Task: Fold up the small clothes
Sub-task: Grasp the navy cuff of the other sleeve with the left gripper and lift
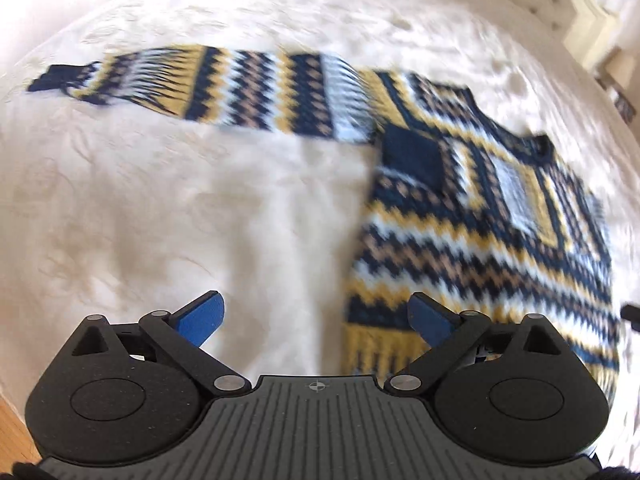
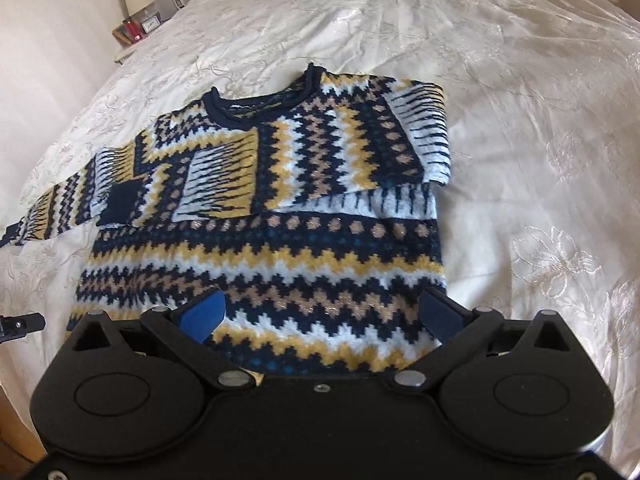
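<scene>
Folding stage: we judge one sleeve done, since in the right wrist view the sweater [image 2: 260, 240] has its right sleeve [image 2: 420, 136] laid across the chest, while the left sleeve [image 1: 192, 84] stretches out flat toward 9 o'clock.
Where it lies: we see the sweater spread face up on the white bed cover [image 2: 520, 120], collar [image 2: 256, 100] at 12 o'clock, hem nearest us at 6 o'clock.
Left gripper [image 1: 316, 320]: we hold it above bare cover just beside the hem corner, jaws wide apart, nothing in them; this view is blurred.
Right gripper [image 2: 320, 316]: we hover it over the hem, jaws wide apart and empty.
How it will handle: we expect thick, soft, limp knit, light but floppy, grippy against the cover, likely to drag and bunch.
Where to take hold: we would pinch the dark cuff [image 1: 60, 76] at 10 o'clock in the left wrist view, lift clear, then lay it across the chest.
</scene>
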Demonstrator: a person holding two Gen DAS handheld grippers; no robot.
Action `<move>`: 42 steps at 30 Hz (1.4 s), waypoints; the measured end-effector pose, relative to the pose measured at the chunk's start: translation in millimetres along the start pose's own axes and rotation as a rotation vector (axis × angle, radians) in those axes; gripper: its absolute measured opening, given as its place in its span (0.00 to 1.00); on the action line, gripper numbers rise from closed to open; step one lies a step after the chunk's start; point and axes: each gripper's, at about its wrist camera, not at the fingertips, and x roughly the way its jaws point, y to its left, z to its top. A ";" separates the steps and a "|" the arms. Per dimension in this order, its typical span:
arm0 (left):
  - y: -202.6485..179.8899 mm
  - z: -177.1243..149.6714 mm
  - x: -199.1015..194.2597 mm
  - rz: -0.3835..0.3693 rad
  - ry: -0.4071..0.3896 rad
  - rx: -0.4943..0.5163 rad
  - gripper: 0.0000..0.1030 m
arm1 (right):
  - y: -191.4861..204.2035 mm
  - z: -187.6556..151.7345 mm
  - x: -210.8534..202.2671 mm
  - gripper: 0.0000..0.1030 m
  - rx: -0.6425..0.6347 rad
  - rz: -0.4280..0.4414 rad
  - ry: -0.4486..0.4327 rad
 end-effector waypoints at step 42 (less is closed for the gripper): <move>257.5 194.5 106.0 0.118 -0.135 -0.312 0.91 | 209.5 37.4 63.4 0.99 -0.021 -0.016 0.073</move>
